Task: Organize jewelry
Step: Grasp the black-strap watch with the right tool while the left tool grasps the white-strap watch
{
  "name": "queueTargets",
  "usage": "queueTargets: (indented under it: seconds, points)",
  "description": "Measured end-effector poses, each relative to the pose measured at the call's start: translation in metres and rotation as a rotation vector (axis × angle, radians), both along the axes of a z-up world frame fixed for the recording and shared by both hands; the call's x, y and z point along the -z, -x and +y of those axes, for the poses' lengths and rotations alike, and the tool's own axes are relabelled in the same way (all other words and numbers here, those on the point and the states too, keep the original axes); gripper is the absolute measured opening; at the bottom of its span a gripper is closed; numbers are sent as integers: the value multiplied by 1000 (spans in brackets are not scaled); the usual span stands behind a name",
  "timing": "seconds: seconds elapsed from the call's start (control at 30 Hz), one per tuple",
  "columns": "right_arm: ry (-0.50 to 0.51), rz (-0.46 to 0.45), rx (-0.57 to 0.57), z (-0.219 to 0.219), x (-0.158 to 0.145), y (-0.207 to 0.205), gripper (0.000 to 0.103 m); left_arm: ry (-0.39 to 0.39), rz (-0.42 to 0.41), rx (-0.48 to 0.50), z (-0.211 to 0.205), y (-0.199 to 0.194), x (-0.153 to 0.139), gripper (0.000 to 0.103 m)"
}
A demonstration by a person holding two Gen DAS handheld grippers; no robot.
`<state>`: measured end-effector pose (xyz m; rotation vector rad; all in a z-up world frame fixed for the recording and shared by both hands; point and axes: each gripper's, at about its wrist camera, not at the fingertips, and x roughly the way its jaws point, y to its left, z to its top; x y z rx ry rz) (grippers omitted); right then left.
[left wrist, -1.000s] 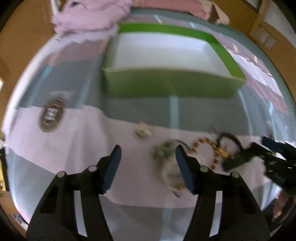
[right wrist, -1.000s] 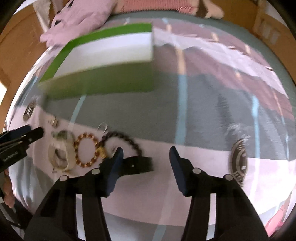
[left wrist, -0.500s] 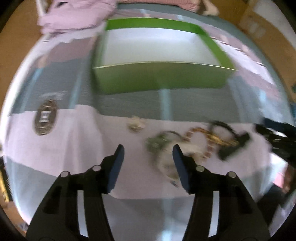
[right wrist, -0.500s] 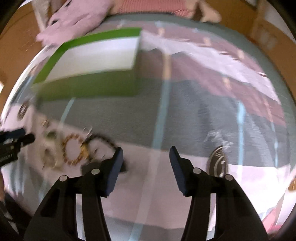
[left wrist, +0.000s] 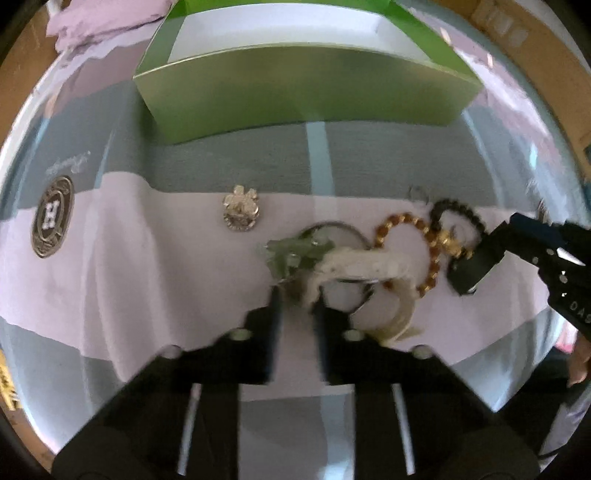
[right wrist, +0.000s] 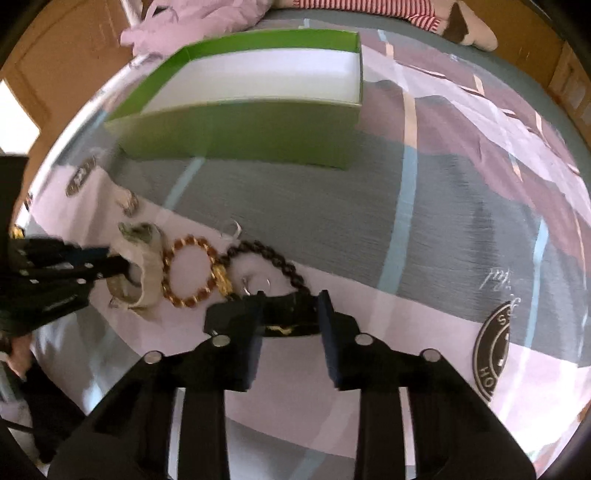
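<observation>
On the bedspread lies a cluster of jewelry: a cream bracelet [left wrist: 362, 264] with a green piece [left wrist: 295, 253], an amber bead bracelet [left wrist: 402, 218] and a black bead bracelet [left wrist: 458, 208]. My left gripper [left wrist: 297, 299] is shut on the cream bracelet's near left part. From the right wrist view the cream bracelet [right wrist: 151, 266] sits at the left gripper [right wrist: 122, 267] tips. My right gripper [right wrist: 290, 295] is shut on the black end piece [right wrist: 288, 321] of the black bead bracelet [right wrist: 273, 254]. The amber bracelet [right wrist: 188, 242] lies just left of it. A green box [left wrist: 306, 92] with a white inside stands open behind.
A silver brooch [left wrist: 241, 212] lies alone left of the cluster, and a small silver ring [left wrist: 417, 192] lies behind it. Round printed logos [left wrist: 51, 221] [right wrist: 495, 354] mark the bedspread. Pink clothes [right wrist: 184, 22] and a striped soft toy [right wrist: 369, 7] lie beyond the box [right wrist: 240, 133].
Both grippers moved forward and down onto the jewelry and went from open to shut, the left on the cream bracelet, the right on the black bracelet's end.
</observation>
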<state>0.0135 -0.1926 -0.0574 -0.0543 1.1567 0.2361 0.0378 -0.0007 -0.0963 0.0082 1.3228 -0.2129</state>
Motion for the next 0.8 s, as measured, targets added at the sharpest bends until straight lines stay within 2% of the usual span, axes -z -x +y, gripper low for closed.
queueTargets:
  seconds: [0.1, 0.2, 0.33, 0.43, 0.6, 0.7, 0.73, 0.77, 0.8]
  points:
    - [13, -63, 76, -16, -15, -1, 25, -16, -42, -48, 8, -2, -10, 7]
    - [28, -46, 119, -31, -15, -2, 27, 35, -80, -93, 23, -4, -26, 7]
    - [54, -7, 140, -41, -7, -5, 34, 156, -128, -114, 37, -3, -49, 7]
    - [66, 46, 94, -40, -2, -4, 39, 155, -143, -133, 50, -4, -56, 7]
    - [152, 123, -68, -19, 15, 7, 41, 122, -117, -143, 58, -3, -45, 12]
    - [67, 92, -76, -7, 17, 6, 41, 112, -120, -130, 51, 1, -46, 13]
    - [39, 80, -82, -3, 16, 5, 40, 112, -122, -123, 49, 1, -46, 13]
    - [2, 65, -88, 1, 15, 4, 34, 114, -122, -116, 48, 2, -46, 14]
    - [-9, 40, -83, 6, 13, 1, 21, 115, -122, -112, 49, 3, -46, 14]
